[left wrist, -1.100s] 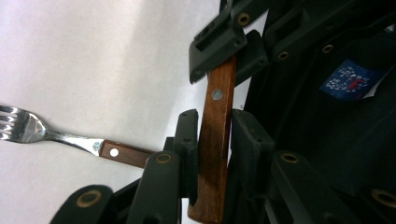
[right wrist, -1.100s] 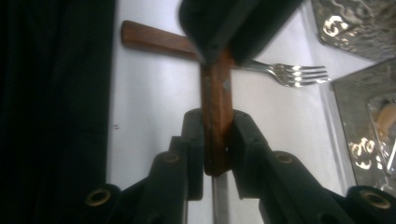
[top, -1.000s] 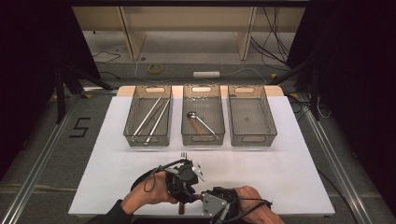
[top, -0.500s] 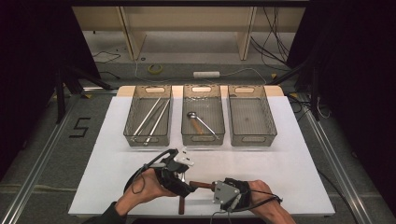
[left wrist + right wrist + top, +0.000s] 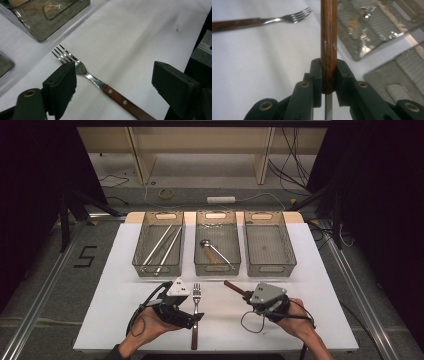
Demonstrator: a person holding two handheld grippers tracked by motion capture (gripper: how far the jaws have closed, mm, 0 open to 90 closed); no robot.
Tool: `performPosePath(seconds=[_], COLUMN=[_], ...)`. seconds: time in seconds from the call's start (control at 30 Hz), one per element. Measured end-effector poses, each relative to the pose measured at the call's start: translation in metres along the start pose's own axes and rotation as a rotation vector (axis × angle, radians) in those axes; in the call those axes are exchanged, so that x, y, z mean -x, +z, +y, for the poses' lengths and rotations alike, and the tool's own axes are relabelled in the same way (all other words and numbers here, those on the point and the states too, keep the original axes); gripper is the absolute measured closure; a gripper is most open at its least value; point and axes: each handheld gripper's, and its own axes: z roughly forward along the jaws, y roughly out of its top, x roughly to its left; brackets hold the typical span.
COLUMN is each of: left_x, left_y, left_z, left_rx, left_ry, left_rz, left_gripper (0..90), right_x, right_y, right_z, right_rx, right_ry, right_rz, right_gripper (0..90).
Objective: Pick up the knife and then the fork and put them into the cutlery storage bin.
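Left gripper [image 5: 192,319] jaws just opened, fork [image 5: 196,310] released flat on table [image 5: 310,270]. Right gripper [image 5: 248,296] clamps wooden handle [image 5: 328,45], heading 12 o'clock toward trays [image 5: 267,270].

Our count on the tabletop [image 5: 320,285]

We see three mesh baskets [image 5: 217,270], one fork [image 5: 196,296], two claws [image 5: 192,320], one wooden-handled utensil [image 5: 235,288] and one ladle [image 5: 216,251].

left gripper [image 5: 192,319]: black body, grey three-cornered plate on top, black cable looping off | right gripper [image 5: 248,296]: same grey plate, black cable | jaws: matte black blocks, brass-coloured pivot pins | forearms: bare, no sleeves
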Motion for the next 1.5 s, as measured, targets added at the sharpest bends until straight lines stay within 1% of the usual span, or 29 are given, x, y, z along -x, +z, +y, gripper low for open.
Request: performPosePath(seconds=[0.1,0.17,0.2,0.3,0.37,0.53,0.67,0.73,0.8,0.87,0.93,1.03,1.1,1.23,1.33,1.37,1.4,1.5], left_x=[-0.001,-0.001,-0.002,-0.002,-0.003,-0.003,-0.001,0.000,0.001,0.001,0.001,0.003,0.004,0.003,0.003,0.004,0.004,0.004], left_y=[-0.003,-0.005,-0.006,-0.008,-0.009,-0.009,-0.010,-0.010,-0.011,-0.012,-0.012,-0.014,-0.016,-0.018,-0.018,-0.018,-0.017,-0.017], left_z=[-0.005,-0.007,-0.008,-0.011,-0.013,-0.017,-0.019,-0.019,-0.020,-0.020,-0.021,-0.022,-0.022,-0.022,-0.022,-0.023,-0.023,-0.023], left_rx=[0.040,0.067,0.070,0.096,0.105,0.112,0.119,0.128,0.138,0.139,0.151,0.174,0.199,0.222,0.220,0.222,0.219,0.221], left_ry=[-0.003,-0.004,0.002,0.003,0.008,0.010,0.022,0.025,0.017,0.022,0.017,0.029,0.029,0.025,0.025,0.019,0.022,0.019], left_rz=[0.007,0.012,0.010,0.015,0.015,0.028,0.035,0.037,0.038,0.038,0.037,0.039,0.036,0.033,0.034,0.033,0.033,0.032], left_gripper=[17.5,16.8,16.6,16.5,16.4,16.5,16.5,16.5,16.5,16.5,16.4,16.4,16.4,16.4,16.4,16.4,16.4,16.4], right_x=[0.016,0.027,0.031,0.044,0.051,0.073,0.093,0.103,0.113,0.122,0.131,0.145,0.153,0.165,0.172,0.174,0.176,0.182], right_y=[-0.002,-0.002,-0.001,0.002,0.004,0.006,0.008,0.010,0.011,0.013,0.016,0.022,0.027,0.037,0.043,0.045,0.047,0.052], right_z=[0.003,0.007,0.008,0.012,0.014,0.021,0.029,0.033,0.037,0.040,0.043,0.045,0.046,0.049,0.051,0.051,0.052,0.052], right_rx=[0.027,0.035,0.040,0.052,0.055,0.069,0.082,0.087,0.101,0.105,0.099,0.090,0.089,0.066,0.065,0.060,0.054,0.058], right_ry=[0.067,0.107,0.125,0.177,0.196,0.275,0.324,0.342,0.371,0.405,0.425,0.449,0.471,0.502,0.532,0.540,0.546,0.574], right_rz=[-0.006,-0.009,-0.011,-0.009,-0.014,-0.026,-0.038,-0.055,-0.053,-0.058,-0.069,-0.088,-0.101,-0.118,-0.116,-0.122,-0.129,-0.137], right_gripper=[78.5,78.5,78.5,78.5,78.5,78.5,78.5,78.5,78.4,78.4,78.4,78.4,78.4,78.4,78.3,78.4,78.4,78.3])
